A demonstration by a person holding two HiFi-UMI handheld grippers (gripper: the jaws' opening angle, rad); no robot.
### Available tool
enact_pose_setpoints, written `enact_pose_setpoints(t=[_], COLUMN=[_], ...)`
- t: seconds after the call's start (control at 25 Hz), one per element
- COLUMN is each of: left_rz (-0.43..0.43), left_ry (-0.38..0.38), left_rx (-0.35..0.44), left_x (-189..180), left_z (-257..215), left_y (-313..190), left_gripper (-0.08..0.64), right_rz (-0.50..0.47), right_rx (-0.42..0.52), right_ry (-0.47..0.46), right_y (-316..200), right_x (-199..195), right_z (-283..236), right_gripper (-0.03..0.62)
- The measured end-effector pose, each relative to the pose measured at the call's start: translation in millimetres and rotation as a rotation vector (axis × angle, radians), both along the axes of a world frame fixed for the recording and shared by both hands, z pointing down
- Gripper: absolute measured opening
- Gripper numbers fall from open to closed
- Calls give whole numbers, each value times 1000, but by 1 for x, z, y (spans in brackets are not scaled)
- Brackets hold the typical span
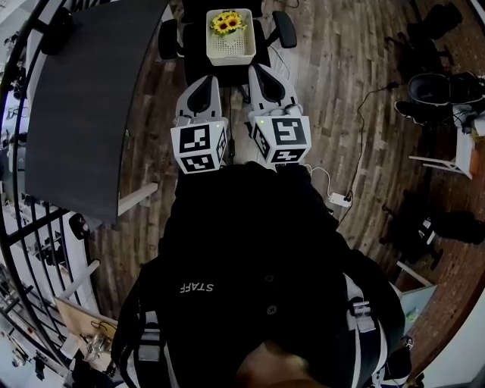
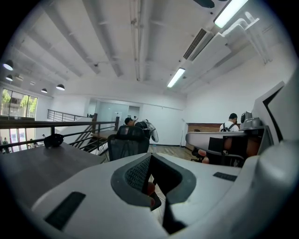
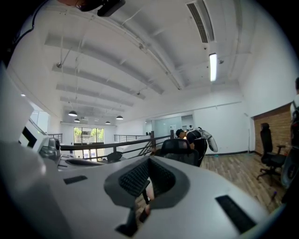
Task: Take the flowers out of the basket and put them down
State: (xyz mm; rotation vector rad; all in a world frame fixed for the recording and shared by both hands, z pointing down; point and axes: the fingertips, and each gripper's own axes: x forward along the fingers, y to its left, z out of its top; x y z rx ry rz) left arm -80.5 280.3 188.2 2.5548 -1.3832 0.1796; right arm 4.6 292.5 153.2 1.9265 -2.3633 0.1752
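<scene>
A white slatted basket [image 1: 230,47] holding yellow sunflowers [image 1: 227,22] sits on the seat of a black office chair [image 1: 170,38] straight ahead in the head view. My left gripper [image 1: 203,82] and right gripper [image 1: 262,72] are held side by side, close to my chest, with their tips just short of the basket. Both point level and look over the chair back [image 2: 128,142] [image 3: 180,149], so neither gripper view shows the basket. The left gripper [image 2: 149,173] has its jaws together with nothing between them, and so does the right gripper [image 3: 147,181].
A large grey table [image 1: 83,98] stands to the left, with a railing beyond it. Cables and a white power strip [image 1: 339,200] lie on the wooden floor to the right. More chairs [image 1: 447,91] stand at the far right. A person [image 3: 201,137] bends behind the chair.
</scene>
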Motion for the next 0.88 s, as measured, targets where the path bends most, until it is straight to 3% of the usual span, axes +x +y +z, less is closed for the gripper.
enact_pose_setpoints(t=[0.52, 0.88], left_rz=[-28, -60], left_ry=[-4, -34], left_rx=[-85, -115], left_x=[-44, -16], left_z=[40, 62], left_y=[-26, -79], left_gripper=[0, 0], right_rz=[10, -38], right_rx=[-76, -97], right_ry=[34, 21], right_y=[-24, -84], right_x=[-23, 4], right_z=[35, 56], right_gripper=[12, 12])
